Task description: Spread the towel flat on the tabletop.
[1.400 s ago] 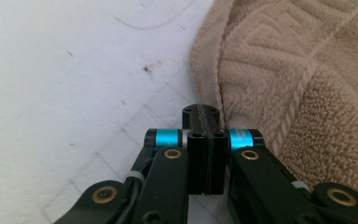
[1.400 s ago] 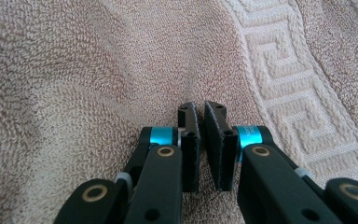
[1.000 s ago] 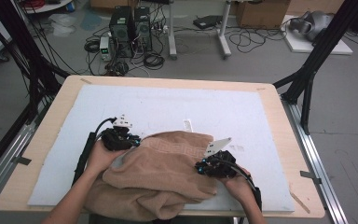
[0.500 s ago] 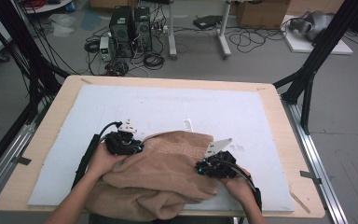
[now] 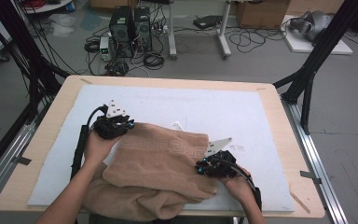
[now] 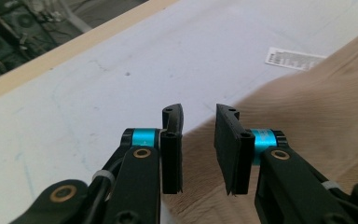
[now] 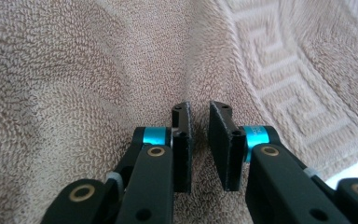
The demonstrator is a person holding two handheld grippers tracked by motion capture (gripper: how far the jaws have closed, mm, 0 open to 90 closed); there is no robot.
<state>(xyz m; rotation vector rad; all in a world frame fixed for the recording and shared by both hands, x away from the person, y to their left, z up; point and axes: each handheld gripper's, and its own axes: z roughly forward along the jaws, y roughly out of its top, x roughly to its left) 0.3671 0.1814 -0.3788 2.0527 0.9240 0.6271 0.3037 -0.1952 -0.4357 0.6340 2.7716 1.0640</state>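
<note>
- Beige towel (image 5: 161,172) lies bunched on the table (image 5: 270,105).
- Left gripper (image 6: 199,140) at the towel's far corner, jaws just opening, empty.
- Right gripper (image 7: 199,140) over the towel's right edge, jaws parting, gripping nothing.

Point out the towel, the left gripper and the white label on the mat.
towel (image 5: 163,163), high view, middle of the top fold.
left gripper (image 6: 198,149), left gripper view, gap between its open jaws.
white label (image 6: 292,58), left gripper view, its centre.

Each black gripper, left gripper (image 5: 113,126) and right gripper (image 5: 214,166), has flat rectangular pads, blue metal collars, brass-ringed pivot screws, a grey three-cornered plate on top and a trailing black cable; the person's forearms are unsleeved.
</note>
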